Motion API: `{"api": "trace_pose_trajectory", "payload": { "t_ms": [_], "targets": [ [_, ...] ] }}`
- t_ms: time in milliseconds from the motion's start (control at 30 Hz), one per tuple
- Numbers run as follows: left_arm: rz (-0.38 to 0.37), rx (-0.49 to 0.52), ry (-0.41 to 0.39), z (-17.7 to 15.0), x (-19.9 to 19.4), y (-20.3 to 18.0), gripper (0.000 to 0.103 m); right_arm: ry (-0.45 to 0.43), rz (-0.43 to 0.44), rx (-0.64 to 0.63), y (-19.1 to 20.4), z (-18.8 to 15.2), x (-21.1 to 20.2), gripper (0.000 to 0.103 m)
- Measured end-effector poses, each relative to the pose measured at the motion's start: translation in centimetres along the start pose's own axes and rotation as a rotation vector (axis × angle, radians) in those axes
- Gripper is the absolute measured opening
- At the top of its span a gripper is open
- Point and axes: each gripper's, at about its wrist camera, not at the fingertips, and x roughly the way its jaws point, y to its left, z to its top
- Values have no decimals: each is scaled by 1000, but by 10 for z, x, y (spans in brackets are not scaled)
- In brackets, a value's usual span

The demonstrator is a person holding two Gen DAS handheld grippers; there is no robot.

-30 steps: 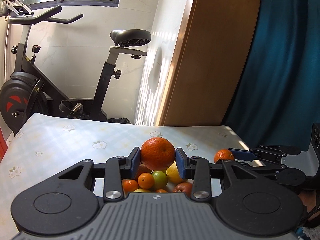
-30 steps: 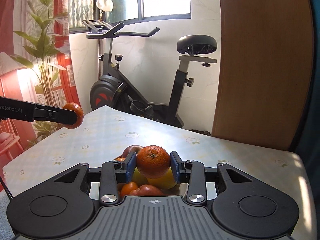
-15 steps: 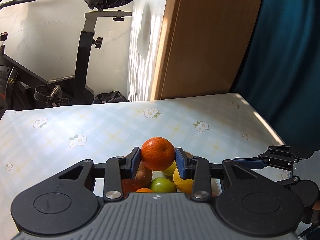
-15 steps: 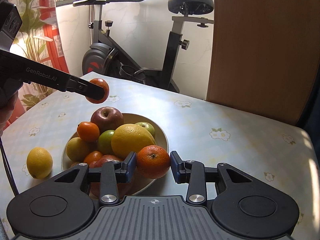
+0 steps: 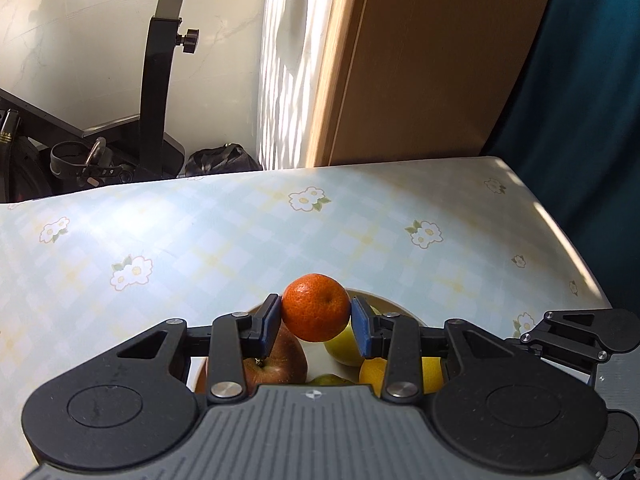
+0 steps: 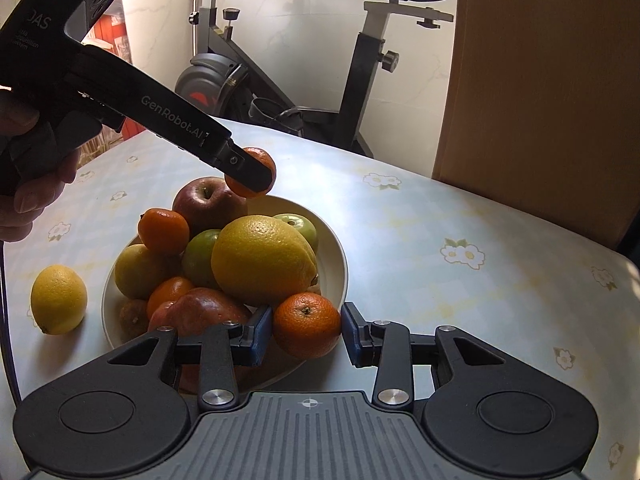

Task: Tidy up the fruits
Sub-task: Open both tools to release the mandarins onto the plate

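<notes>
Each tool grips a mandarin: left tool (image 5: 316,322), right tool (image 6: 306,334); bowl (image 6: 338,264) nearly full, one lemon (image 6: 59,299) left on desk (image 6: 440,292).

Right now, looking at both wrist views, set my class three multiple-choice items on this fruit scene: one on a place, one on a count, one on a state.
1. Where does the lone lemon lie?
A. in the bowl
B. on the table left of the bowl
C. in a gripper

2. How many grippers hold a mandarin?
A. none
B. one
C. two

3. The left gripper's mandarin is:
A. resting in the bowl
B. held above the bowl
C. lying on the table

Answers: 1 B, it sits on the table outside the bowl. 2 C, the left gripper and right gripper each clamp one. 3 B, this mandarin hangs over the apple.
</notes>
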Motion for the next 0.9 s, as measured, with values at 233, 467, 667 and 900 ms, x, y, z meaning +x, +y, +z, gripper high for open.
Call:
{"api": "trace_pose_trajectory", "payload": {
  "t_ms": [233,467,667,900],
  "targets": [
    [11,19,20,1,7,-3,41,-1,6,10,-2,1,0,36],
    [11,24,14,-1,4,-3,41,-8,-5,27,-3,-2,-2,41],
    [11,8,-28,-6,-12,-1,41,-31,-20,45,-1,-4,-12,43],
    [-12,40,-103,-22,-61,5,41,-98,-32,96,13,-10,-38,43]
  ]
}}
